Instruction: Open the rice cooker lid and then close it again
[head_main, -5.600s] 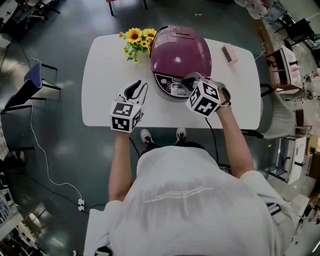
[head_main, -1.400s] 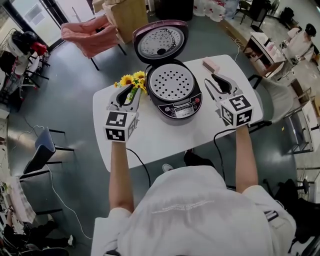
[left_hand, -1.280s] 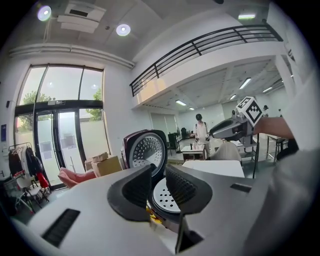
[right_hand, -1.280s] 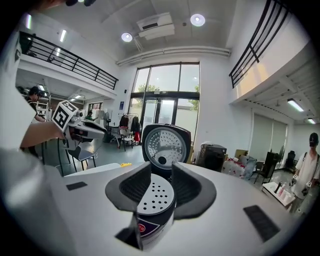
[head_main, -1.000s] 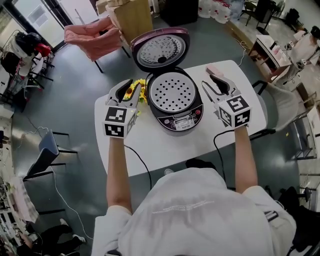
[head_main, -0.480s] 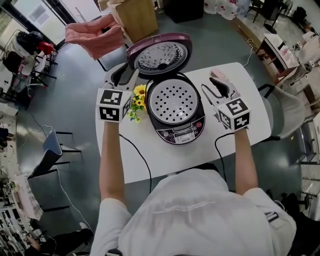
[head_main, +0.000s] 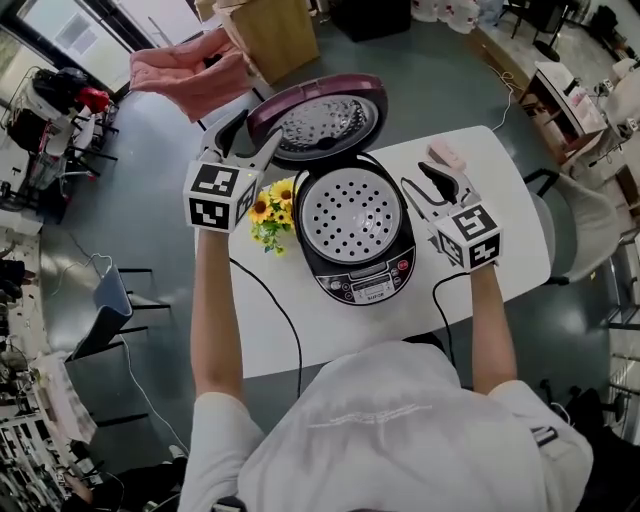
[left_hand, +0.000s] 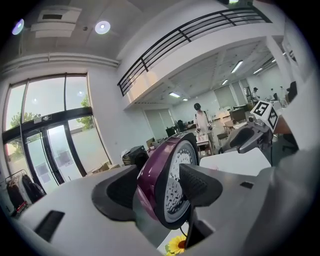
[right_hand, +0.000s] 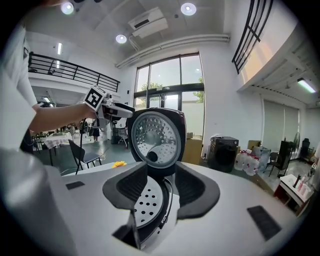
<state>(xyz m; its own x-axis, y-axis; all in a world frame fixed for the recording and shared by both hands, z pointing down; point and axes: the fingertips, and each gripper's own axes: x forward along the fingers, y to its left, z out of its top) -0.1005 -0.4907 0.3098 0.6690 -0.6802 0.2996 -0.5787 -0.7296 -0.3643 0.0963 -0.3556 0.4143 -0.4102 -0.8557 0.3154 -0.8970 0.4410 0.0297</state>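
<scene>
The right gripper, its jaws just opening wider and gripping nothing, faces the rice cooker straight ahead, whose lid stands raised.

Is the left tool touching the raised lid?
Cannot tell. Left gripper view: the left tool has the lid between its jaws, which have just been opening, but neither contact nor gap shows plainly.

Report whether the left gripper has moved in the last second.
Yes. The left gripper went from beside the sunflowers up to the raised lid; its jaws, just opened wider, straddle the rim.
</scene>
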